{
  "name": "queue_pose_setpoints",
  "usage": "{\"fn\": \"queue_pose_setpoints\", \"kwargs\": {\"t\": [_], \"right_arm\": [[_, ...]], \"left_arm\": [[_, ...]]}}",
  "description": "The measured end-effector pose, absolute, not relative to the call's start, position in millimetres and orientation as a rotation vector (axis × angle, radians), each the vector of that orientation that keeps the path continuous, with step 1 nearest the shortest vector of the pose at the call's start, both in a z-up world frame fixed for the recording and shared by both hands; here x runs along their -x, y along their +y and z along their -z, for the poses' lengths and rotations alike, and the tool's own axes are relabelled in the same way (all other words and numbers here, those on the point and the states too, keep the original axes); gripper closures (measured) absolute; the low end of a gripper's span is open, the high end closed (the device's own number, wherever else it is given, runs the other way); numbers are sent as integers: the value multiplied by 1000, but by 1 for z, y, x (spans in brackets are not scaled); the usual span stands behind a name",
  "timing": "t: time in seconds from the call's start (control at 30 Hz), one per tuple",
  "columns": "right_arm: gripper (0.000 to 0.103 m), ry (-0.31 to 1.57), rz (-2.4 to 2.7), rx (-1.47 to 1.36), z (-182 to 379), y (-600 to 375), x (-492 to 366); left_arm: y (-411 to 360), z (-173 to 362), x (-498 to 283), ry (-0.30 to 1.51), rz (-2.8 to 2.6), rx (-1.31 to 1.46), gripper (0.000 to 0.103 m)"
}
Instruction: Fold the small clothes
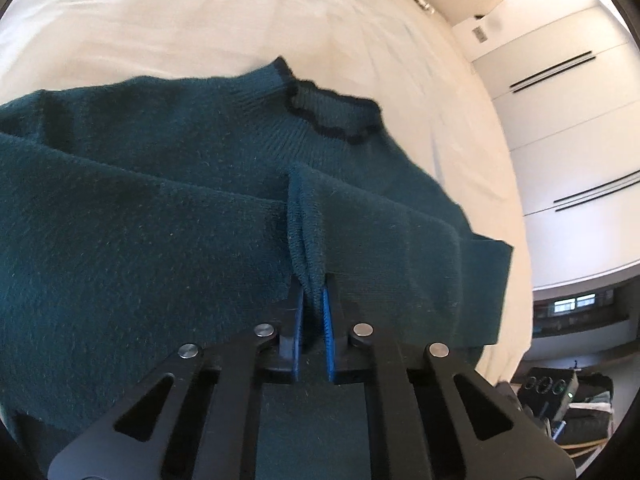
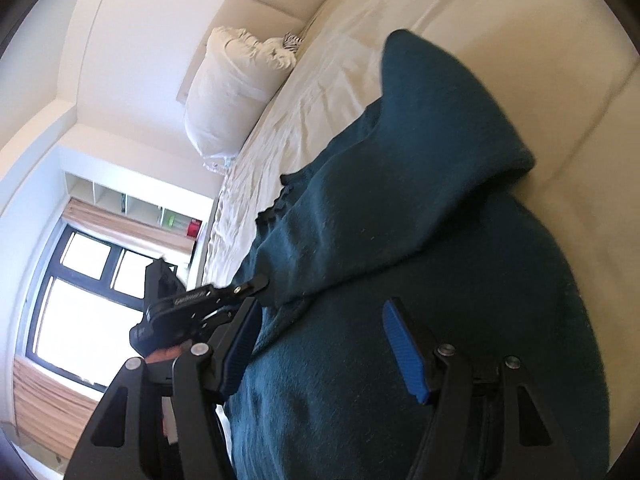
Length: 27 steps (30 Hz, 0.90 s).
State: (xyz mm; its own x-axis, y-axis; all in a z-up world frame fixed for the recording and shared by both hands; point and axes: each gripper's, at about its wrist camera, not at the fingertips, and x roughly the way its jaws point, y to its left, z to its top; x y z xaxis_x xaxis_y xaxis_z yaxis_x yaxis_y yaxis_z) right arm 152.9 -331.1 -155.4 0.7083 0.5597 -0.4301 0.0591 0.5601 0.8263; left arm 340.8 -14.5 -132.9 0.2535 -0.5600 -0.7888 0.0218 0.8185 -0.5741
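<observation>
A dark green knit sweater lies rumpled on the cream bed sheet, its black-trimmed collar toward the far side. My left gripper is shut on a raised fold of the sweater, with the knit pinched between its blue pads. In the right wrist view the sweater fills the middle, one part bunched up toward the top. My right gripper stands open just above the fabric, nothing pressed between its blue pads. The left gripper shows at the sweater's left edge.
A white pillow leans at the head of the bed. A bright window and open shelves stand beyond the bed's edge. White wardrobe doors and dark bags on the floor lie to the right.
</observation>
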Motion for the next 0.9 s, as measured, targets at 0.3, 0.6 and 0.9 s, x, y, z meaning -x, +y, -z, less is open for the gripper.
{"fn": "queue_pose_setpoints", "kwargs": {"t": [0.3,0.6,0.9], "right_arm": [[27,697,-280,-1097,168,-348,-152],[24,558,-207,-1311,177,-382,-153],[24,555,-191,-1353,175,-392,-147]], "left_arm": [[48,99,-290,1088,346,533,96],[92,128,-274,1112,306,609,96],[104,128,-267,1087,330,610,96]]}}
